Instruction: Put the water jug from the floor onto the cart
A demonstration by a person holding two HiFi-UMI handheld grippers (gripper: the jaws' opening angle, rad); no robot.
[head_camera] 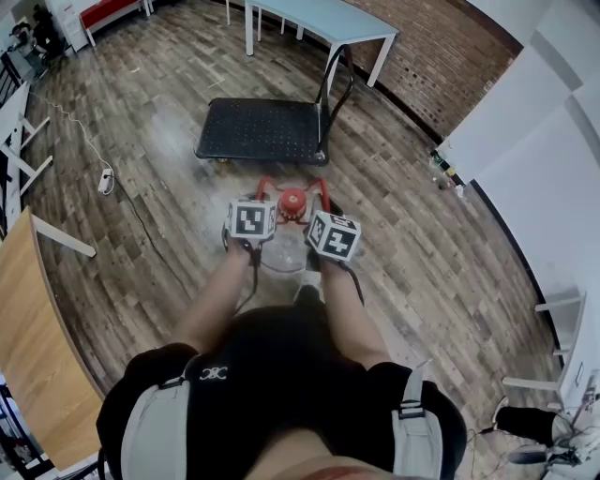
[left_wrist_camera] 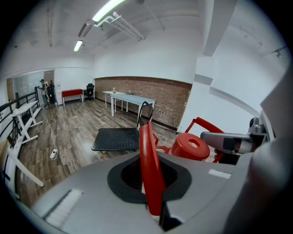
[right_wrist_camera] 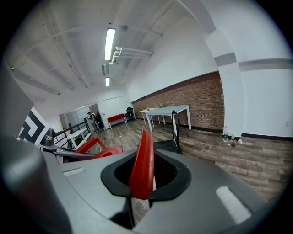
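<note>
The water jug (head_camera: 284, 251) hangs off the floor in front of the person, clear-bodied with a red cap (head_camera: 292, 200) and red carrying handles (head_camera: 319, 190). My left gripper (head_camera: 251, 223) is shut on the left red handle (left_wrist_camera: 150, 164), which stands as a strip between its jaws. My right gripper (head_camera: 333, 236) is shut on the right red handle (right_wrist_camera: 142, 164). The black flat cart (head_camera: 262, 129) with its upright push handle (head_camera: 337, 89) stands just beyond the jug, nothing on its deck. The cap (left_wrist_camera: 190, 146) and the cart (left_wrist_camera: 116, 139) also show in the left gripper view.
A light blue table (head_camera: 323, 19) stands behind the cart by a brick wall (head_camera: 431, 56). A wooden tabletop (head_camera: 37, 347) is at the left. A power strip and its cable (head_camera: 106, 178) lie on the wood floor. Small bottles (head_camera: 445, 173) sit at the white wall's foot.
</note>
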